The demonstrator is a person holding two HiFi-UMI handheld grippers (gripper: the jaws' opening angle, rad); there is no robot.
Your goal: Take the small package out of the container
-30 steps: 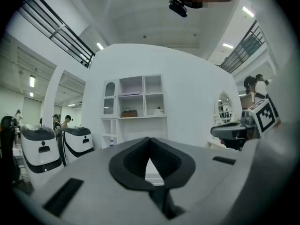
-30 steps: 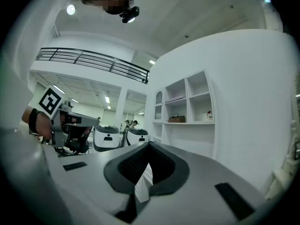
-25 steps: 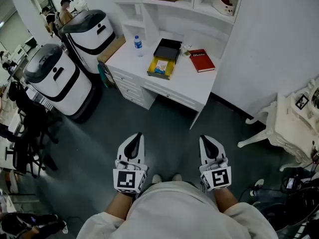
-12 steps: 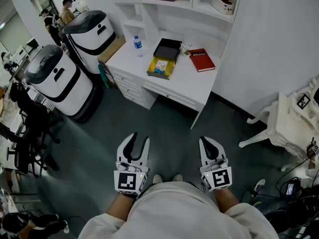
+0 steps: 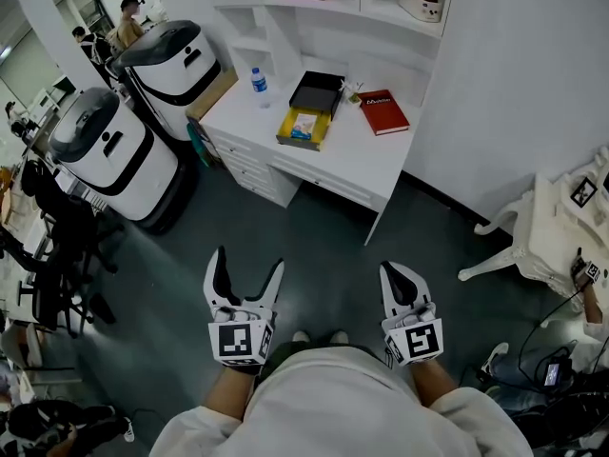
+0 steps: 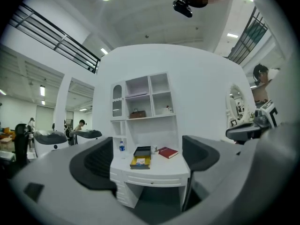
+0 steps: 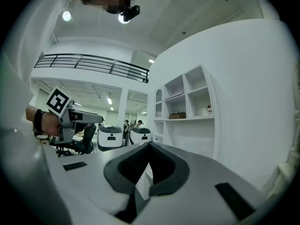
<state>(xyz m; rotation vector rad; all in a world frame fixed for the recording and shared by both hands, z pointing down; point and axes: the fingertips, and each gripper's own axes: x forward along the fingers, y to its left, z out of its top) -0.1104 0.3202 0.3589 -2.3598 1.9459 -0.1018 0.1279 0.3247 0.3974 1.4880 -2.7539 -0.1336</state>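
while standing well back from white desk (image 5: pixel 366 165), holding left gripper (image 5: pixel 247 263) and right gripper (image 5: pixel 400 276) low over dark floor (image 5: pixel 324 236). left gripper: released, jaws opening and spread wide, nothing between them but far-off desk. right gripper: clenched, jaws tip to tip, empty. small package (image 5: pixel 304 127): lying inside yellow container (image 5: pixel 295 144) near desk's front edge, well apart from both grippers. black tray (image 5: pixel 317 91) just behind container, touching or nearly so. red book (image 5: pixel 383 111) to right, water bottle (image 5: pixel 258 86) to left. two white machines (image 5: pixel 114 155) beside desk. same desk, container and book showing small in left gripper view.
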